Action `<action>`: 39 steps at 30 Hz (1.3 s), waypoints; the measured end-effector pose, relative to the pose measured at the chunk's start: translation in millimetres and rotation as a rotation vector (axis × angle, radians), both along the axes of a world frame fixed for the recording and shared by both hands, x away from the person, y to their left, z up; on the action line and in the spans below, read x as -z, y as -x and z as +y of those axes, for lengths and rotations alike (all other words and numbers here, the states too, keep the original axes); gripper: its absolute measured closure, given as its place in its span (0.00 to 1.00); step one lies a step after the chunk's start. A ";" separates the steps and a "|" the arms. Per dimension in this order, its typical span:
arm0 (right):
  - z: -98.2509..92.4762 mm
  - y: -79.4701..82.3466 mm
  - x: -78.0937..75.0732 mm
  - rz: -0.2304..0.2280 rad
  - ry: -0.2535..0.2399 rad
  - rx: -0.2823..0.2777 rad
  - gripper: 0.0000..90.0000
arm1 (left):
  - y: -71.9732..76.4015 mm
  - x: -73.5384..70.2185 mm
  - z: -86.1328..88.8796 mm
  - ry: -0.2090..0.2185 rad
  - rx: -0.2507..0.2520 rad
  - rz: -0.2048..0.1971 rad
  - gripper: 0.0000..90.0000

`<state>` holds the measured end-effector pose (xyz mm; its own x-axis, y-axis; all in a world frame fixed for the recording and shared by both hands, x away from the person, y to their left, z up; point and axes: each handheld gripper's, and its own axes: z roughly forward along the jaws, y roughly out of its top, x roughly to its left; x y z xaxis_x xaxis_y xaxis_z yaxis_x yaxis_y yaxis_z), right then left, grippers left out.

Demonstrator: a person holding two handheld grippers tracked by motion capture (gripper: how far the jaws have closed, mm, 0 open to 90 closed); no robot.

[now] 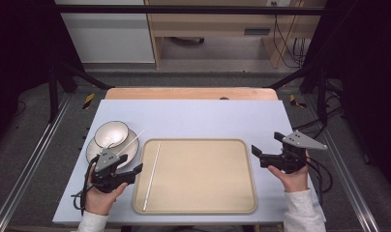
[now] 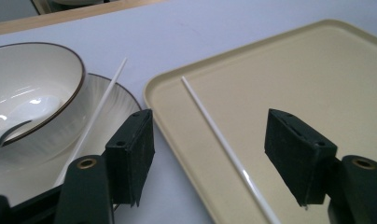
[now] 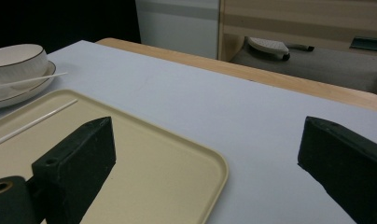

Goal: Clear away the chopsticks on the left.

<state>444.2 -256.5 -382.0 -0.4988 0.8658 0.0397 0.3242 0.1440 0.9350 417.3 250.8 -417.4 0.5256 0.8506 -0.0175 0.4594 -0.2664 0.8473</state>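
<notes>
A beige tray (image 1: 193, 176) lies in the middle of the blue-grey table, with one white chopstick (image 1: 152, 174) lying lengthwise near its left edge. Left of it, a white bowl (image 1: 111, 134) sits on a white plate (image 1: 93, 151), and a second chopstick (image 1: 131, 142) leans across the plate's rim. My left gripper (image 1: 130, 165) hovers open over the plate's near side and the tray's left rim, holding nothing. In the left gripper view the tray chopstick (image 2: 214, 130) runs between the open jaws. My right gripper (image 1: 267, 143) is open and empty just off the tray's right edge.
The table's far wooden edge (image 1: 191, 93) lies beyond the blue-grey cover. Black frame posts stand at both sides. Bare table surface (image 3: 233, 112) stretches behind the tray (image 3: 144, 154). The bowl (image 3: 18, 58) and plate (image 3: 18, 95) show far left in the right gripper view.
</notes>
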 end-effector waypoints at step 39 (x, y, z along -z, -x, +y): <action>6.4 -5.6 8.5 0.032 0.020 -0.010 0.05 | -32.5 23.1 65.4 -0.182 -0.074 0.076 0.48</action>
